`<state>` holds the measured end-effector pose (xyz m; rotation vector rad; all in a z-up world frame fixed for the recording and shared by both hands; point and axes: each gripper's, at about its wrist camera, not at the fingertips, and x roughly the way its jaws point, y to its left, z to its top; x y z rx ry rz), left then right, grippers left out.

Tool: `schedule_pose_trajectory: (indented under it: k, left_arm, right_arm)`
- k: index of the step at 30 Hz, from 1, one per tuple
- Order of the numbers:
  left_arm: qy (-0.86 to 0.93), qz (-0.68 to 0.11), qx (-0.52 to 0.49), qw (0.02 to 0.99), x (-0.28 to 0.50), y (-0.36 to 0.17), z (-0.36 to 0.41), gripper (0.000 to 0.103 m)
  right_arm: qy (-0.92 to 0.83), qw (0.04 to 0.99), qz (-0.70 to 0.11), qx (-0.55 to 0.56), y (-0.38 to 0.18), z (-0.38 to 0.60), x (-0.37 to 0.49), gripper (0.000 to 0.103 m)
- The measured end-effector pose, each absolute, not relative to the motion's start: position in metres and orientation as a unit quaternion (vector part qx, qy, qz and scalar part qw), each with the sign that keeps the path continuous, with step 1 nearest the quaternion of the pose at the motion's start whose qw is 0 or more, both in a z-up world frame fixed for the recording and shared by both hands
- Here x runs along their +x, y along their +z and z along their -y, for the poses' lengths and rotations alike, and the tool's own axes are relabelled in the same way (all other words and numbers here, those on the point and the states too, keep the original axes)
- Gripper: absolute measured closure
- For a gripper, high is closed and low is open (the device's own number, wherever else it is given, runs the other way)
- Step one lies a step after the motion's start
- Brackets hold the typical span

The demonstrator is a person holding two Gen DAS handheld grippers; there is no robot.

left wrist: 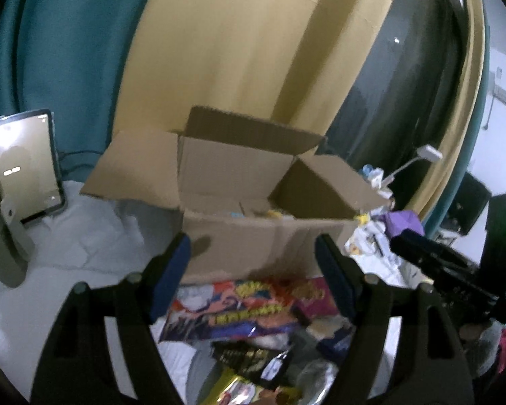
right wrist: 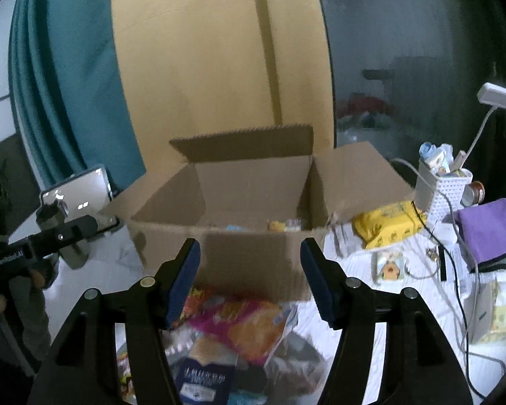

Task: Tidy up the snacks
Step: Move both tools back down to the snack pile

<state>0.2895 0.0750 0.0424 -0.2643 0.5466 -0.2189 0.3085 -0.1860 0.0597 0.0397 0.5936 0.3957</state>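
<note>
- The cardboard box [right wrist: 253, 202] stands open on the white bedding [left wrist: 94, 236], flaps spread, just beyond both grippers.
- A few small snacks [right wrist: 283, 225] already lie on its floor, pale blue and yellow; exactly what they are is too blurred to tell.
- A heap of snack packets [left wrist: 249, 307] lies in front of the box, touching its near wall: a bright red-and-yellow bag, a pink one [right wrist: 249, 324], a dark blue pack [right wrist: 202, 381], and a black-and-gold one [left wrist: 253, 359].
- The task looks barely begun: most of the pile is still outside the box.
- The left gripper [left wrist: 253, 276] hovers over the pile with its jaws wide apart, holding nothing.
- The right gripper [right wrist: 249, 276] is likewise spread and empty above the packets.
- To the right sit a yellow wipes pack [right wrist: 388, 224], a white basket [right wrist: 443, 190], a purple cloth [right wrist: 489, 229] and loose cables.
- A phone on a stand [left wrist: 23, 162] is at the left; behind hang a teal curtain [right wrist: 67, 84] and a yellow one [right wrist: 202, 67] beside a dark window.
</note>
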Motion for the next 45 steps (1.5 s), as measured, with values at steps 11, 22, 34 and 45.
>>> schedule_pose_trajectory:
  k: [11, 22, 34, 45]
  left_arm:
    - [-0.097, -0.32, -0.1, 0.937, 0.259, -0.002, -0.069, 0.026]
    - [-0.076, -0.374, -0.126, 0.916, 0.224, -0.048, -0.084, 0.026]
    - [-0.047, -0.426, -0.152, 0.891, 0.189, -0.087, -0.101, 0.026]
    - [-0.021, -0.434, -0.165, 0.886, 0.163, -0.09, -0.095, 0.013]
  right_arm:
    - [0.224, 0.909, -0.351, 0.023, 0.022, 0.179, 0.286, 0.022]
    - [0.24, 0.875, -0.421, 0.004, -0.028, 0.15, 0.275, 0.022]
    - [0.246, 0.862, -0.443, 0.005, -0.049, 0.147, 0.268, 0.04]
    - [0.259, 0.877, -0.404, -0.015, -0.032, 0.152, 0.243, 0.045]
